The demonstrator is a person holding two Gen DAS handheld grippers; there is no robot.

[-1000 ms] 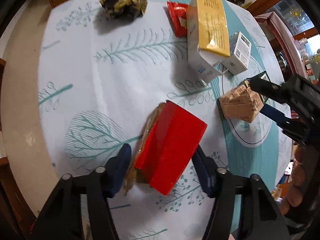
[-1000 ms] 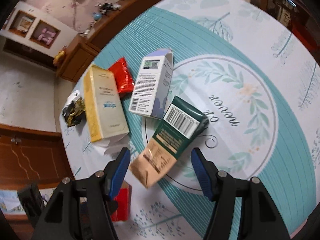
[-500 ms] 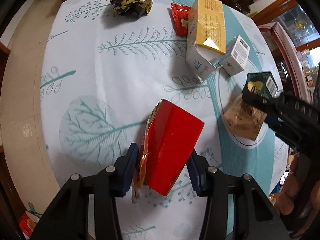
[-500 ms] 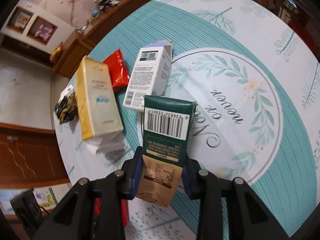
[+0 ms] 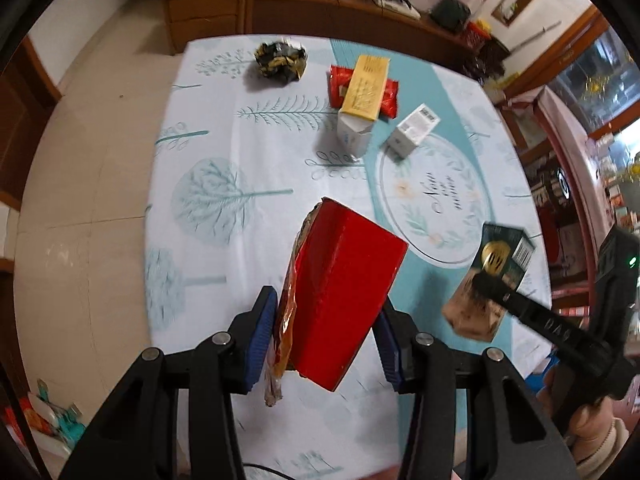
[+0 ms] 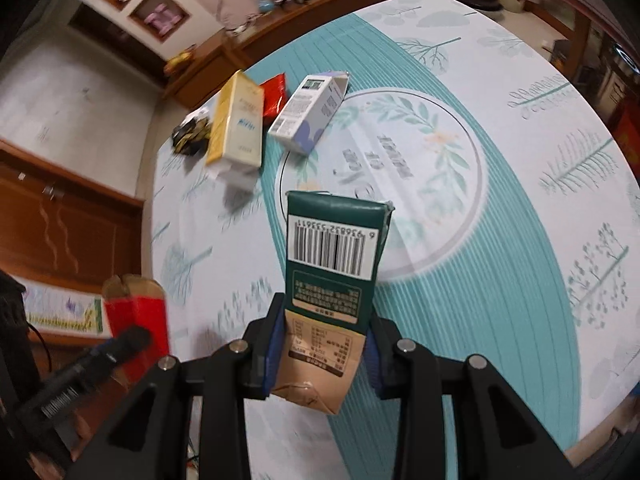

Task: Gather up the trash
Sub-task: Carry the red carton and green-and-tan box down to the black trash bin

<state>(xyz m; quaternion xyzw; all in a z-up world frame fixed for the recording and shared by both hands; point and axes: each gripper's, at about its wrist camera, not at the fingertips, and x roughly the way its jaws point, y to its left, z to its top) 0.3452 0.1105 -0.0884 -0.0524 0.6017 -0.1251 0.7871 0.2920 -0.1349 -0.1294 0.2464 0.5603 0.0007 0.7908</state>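
My left gripper (image 5: 326, 338) is shut on a red box (image 5: 344, 292) with a crinkled brown wrapper along its left side, held above the table. My right gripper (image 6: 322, 354) is shut on a green and tan carton (image 6: 332, 280) with a barcode, also lifted off the cloth. The carton (image 5: 490, 280) and right gripper show at the right of the left wrist view. The red box (image 6: 136, 312) appears at lower left in the right wrist view. On the table lie a yellow box (image 5: 366, 92), a red packet (image 5: 338, 80), a small white box (image 5: 414, 130) and a black-gold crumpled wrapper (image 5: 280, 60).
The round table has a white and teal leaf-print cloth (image 5: 240, 168). A tiled floor (image 5: 80, 160) lies to the left, and a wooden sideboard (image 5: 320, 12) with clutter runs along the far wall. A person's hand (image 5: 588, 436) holds the right gripper at lower right.
Both grippers closed on their items and lifted them off the table. The views pulled back and up, so more of the room shows.
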